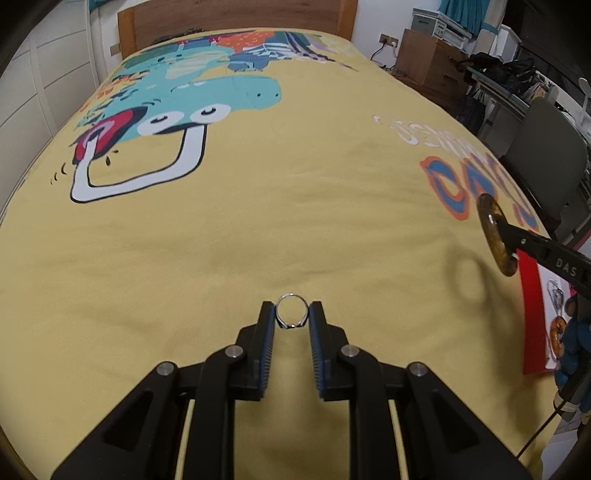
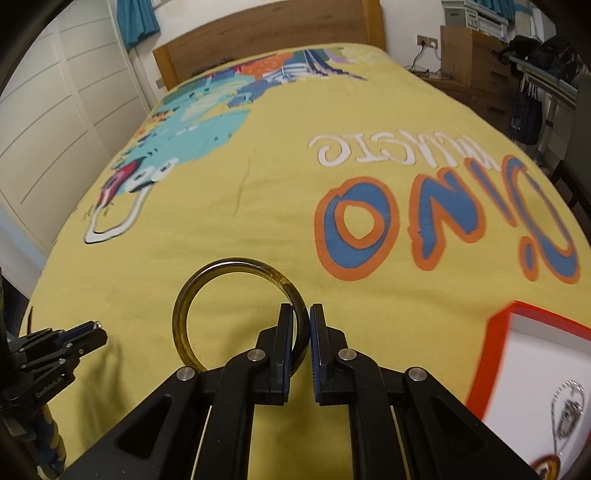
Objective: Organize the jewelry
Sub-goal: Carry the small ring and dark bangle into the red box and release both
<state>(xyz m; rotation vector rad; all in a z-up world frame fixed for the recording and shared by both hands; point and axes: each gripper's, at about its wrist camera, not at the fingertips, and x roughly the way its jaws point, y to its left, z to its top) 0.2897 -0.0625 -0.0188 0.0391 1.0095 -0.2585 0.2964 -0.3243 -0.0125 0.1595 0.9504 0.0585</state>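
My left gripper [image 1: 291, 314] is shut on a small silver ring [image 1: 291, 296], held upright between its fingertips above the yellow bedspread [image 1: 221, 240]. My right gripper [image 2: 301, 314] is shut on an amber bangle [image 2: 207, 288], gripping its right side. The bangle also shows in the left wrist view [image 1: 495, 236], at the right. A red-rimmed white jewelry box [image 2: 495, 354] lies on the bed at the right; inside it are a silver necklace [image 2: 569, 410] and an amber piece [image 2: 546, 467]. The left gripper shows at the left edge of the right wrist view [image 2: 88, 330].
The bedspread carries a dinosaur print [image 1: 192, 99] and blue-orange lettering [image 2: 443, 218]. A wooden headboard [image 2: 266, 33] stands at the far end. White wardrobe doors [image 2: 48, 129] are on the left. A wooden cabinet [image 1: 428, 59], a chair [image 1: 546, 166] and clutter stand to the right.
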